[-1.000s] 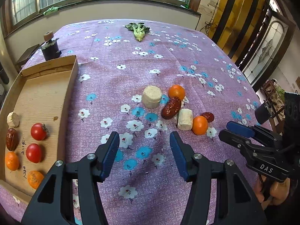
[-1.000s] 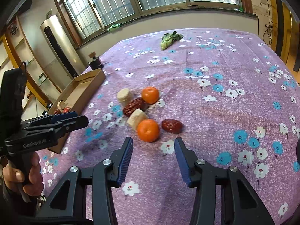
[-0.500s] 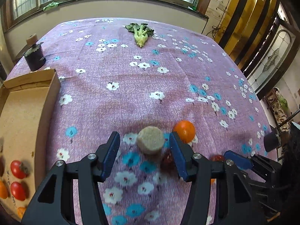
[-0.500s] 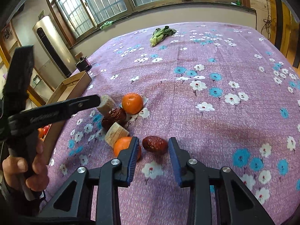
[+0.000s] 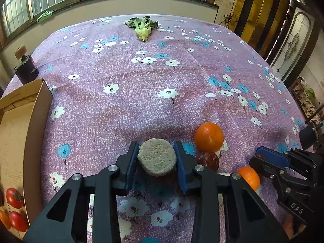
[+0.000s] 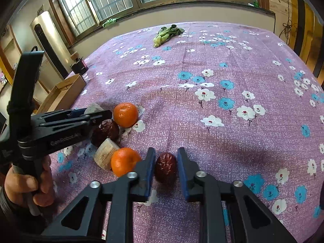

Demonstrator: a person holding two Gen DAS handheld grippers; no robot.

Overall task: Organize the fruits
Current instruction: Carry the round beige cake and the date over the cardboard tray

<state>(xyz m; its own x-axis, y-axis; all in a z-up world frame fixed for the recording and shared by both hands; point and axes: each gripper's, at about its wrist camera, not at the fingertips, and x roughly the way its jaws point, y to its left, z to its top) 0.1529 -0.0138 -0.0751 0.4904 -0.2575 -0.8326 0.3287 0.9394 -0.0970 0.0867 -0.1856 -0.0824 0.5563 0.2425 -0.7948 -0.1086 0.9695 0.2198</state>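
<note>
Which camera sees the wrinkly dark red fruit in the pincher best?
The right wrist view: the red date sits whole, close up, pinched in the right gripper. In the left wrist view that gripper is off to the right, and the date it holds is hidden.

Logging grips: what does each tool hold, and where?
Left tool: pale round chunk, by its sides. Right tool: red date, by its sides.

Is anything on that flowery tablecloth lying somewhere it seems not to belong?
The leafy green vegetable lies alone at the table's far edge, well apart from the fruit pile and the cardboard box. It is the only green among oranges, dates and pale chunks. Nothing looks spilled or damaged.
</note>
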